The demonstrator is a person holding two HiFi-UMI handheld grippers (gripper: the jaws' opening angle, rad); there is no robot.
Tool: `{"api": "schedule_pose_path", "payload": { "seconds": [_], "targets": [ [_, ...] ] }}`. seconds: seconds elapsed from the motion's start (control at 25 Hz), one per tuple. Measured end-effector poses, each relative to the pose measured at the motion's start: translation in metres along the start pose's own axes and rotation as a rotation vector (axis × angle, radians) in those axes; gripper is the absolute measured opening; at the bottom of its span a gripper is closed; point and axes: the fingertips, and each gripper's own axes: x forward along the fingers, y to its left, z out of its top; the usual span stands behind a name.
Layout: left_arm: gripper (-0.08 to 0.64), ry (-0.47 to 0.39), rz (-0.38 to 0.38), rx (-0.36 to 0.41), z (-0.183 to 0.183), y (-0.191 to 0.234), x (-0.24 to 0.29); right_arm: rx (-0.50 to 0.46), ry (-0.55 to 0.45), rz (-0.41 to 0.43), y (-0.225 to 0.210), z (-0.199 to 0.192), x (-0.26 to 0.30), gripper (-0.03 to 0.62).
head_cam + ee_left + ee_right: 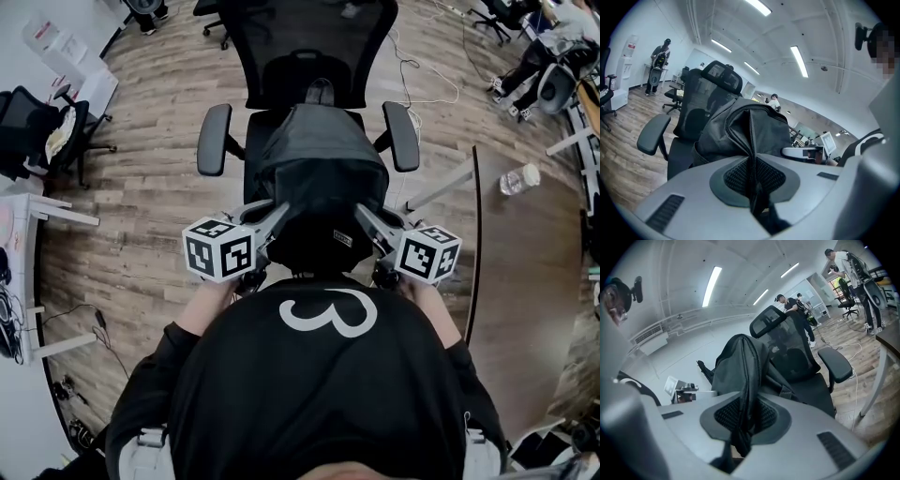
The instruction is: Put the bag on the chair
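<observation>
The black bag (319, 173) hangs between the two tools right over the office chair (309, 66). It sits between the armrests (214, 139) and in front of the mesh backrest (701, 101). From where I stand I can't tell whether its bottom is touching the seat (813, 387) yet. The left tool (752, 183) is pinched nearly closed on a fold of the bag's fabric along the zip, and the right tool (740, 427) is clamped the same way on a fold at the other side. To finish well, I'd lower both sides evenly so the bag goes down flat and centred. I'd lean it toward the backrest so it won't tip forward, and let go only once the seat takes its weight. Releasing one side first could let it slump toward an armrest.
</observation>
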Motion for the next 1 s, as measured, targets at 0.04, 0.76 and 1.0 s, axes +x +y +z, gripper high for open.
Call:
{"api": "schedule_pose_path", "payload": {
  "seconds": [0.04, 0.76, 1.0],
  "targets": [
    [0.044, 0.001, 0.004, -0.001, 0.003, 0.003, 0.003, 0.002, 0.001, 0.002, -0.003, 0.003, 0.003, 0.057],
    [0.044, 0.039, 0.049, -0.044, 0.060, 0.057, 0.089, 0.025, 0.041, 0.016, -0.083, 0.068, 0.066, 0.057],
    [0.044, 0.046, 0.057, -0.058, 0.077, 0.076, 0.113, 0.038, 0.051, 0.021, -0.106, 0.085, 0.085, 0.057]
  ]
}}
